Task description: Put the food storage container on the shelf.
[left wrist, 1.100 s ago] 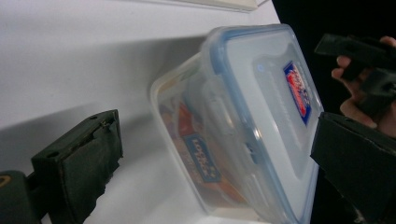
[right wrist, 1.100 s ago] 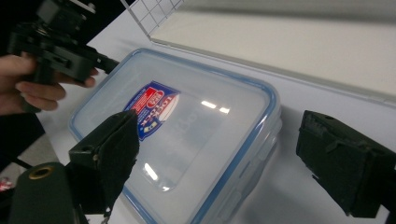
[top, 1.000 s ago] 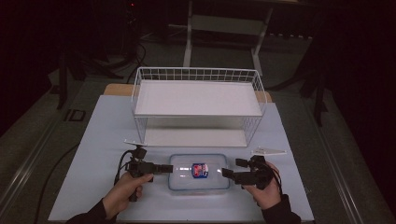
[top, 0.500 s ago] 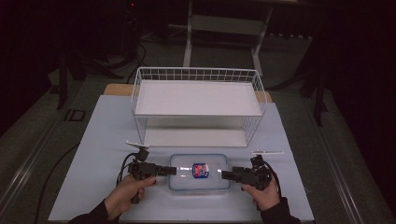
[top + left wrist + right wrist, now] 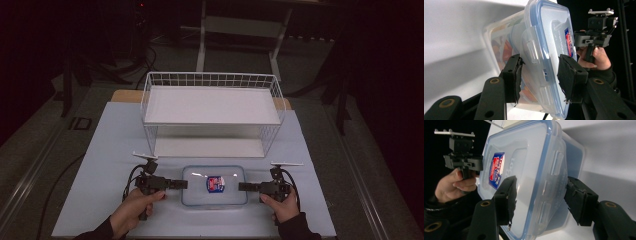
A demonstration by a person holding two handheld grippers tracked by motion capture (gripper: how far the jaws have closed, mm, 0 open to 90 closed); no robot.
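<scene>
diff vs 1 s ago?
Right gripper dropped and moved in to the right end of the lidded container, jaws now straddling that end, open. Left gripper was already at the left end, jaws astride it. Container and wire rack unmoved.

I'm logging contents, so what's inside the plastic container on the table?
Through the clear wall of the container, orange and reddish pieces show. What they are cannot be told. The blue-rimmed lid with its sticker covers the rest.

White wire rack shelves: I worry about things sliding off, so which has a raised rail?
The upper white shelf: a wire grid rail rings it; the lower white shelf has an open front.
</scene>
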